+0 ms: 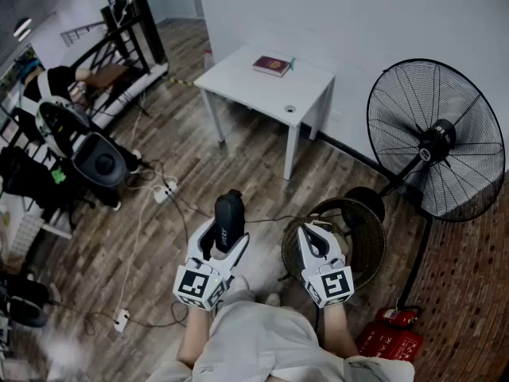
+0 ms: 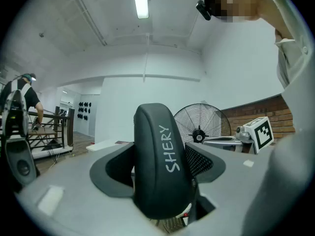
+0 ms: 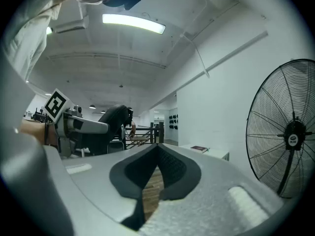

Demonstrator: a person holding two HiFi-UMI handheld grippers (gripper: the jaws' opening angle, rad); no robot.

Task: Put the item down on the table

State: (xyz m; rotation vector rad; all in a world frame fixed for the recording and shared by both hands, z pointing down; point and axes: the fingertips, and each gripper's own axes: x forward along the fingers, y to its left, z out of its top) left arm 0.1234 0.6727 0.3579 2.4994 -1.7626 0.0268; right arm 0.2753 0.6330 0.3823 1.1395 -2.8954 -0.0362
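Note:
My left gripper is shut on a black rounded item that stands up between its jaws. In the left gripper view the black item fills the gap between the jaws and bears the white lettering "SHERY". My right gripper is beside it at about the same height, shut with nothing in it; its jaw tips meet in the right gripper view. Both grippers hover over the wooden floor in front of the person's lap. The white table stands well ahead of them.
A red book and a small round thing lie on the table. A tall black standing fan is at the right. A round wire basket sits by the right gripper. Cables and power strips cross the floor. A person is at the far left.

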